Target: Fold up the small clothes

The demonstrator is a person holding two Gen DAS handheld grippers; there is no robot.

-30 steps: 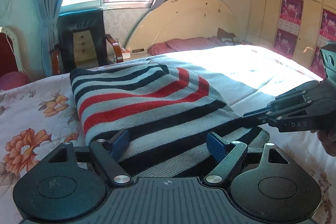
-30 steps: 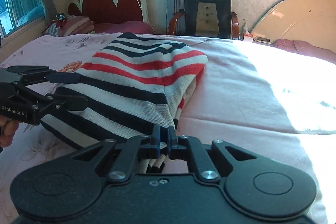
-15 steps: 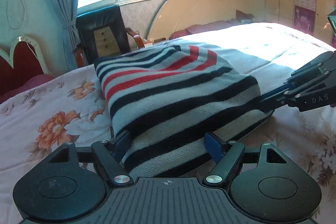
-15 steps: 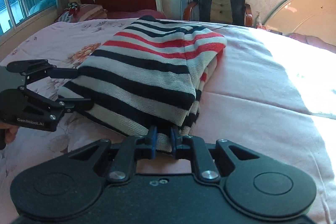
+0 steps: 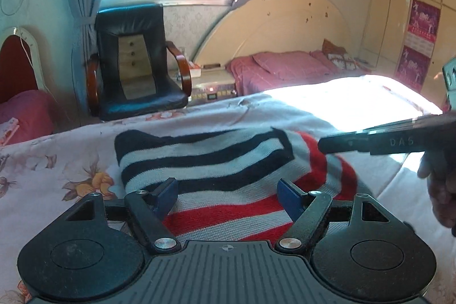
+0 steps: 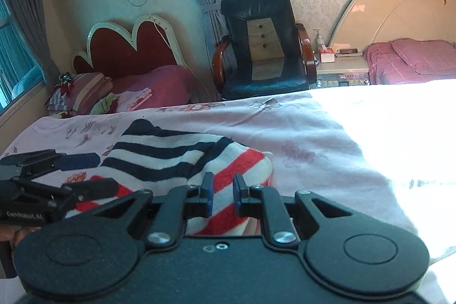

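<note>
Left claw [image 5: 226,194] gapes wide over the folded sweater [image 5: 216,161] on the bed [image 5: 57,161], while the right claw [image 6: 221,191], barely parted and gripping nothing, could snag the knit and drag the fold open.

The folded sweater [image 5: 216,170] is striped in navy, pale grey and red. It lies on a pale pink bedsheet [image 5: 57,161] printed with orange and mauve flowers. Both black hand-held grippers carry blue fingertips [image 5: 287,194].
</note>
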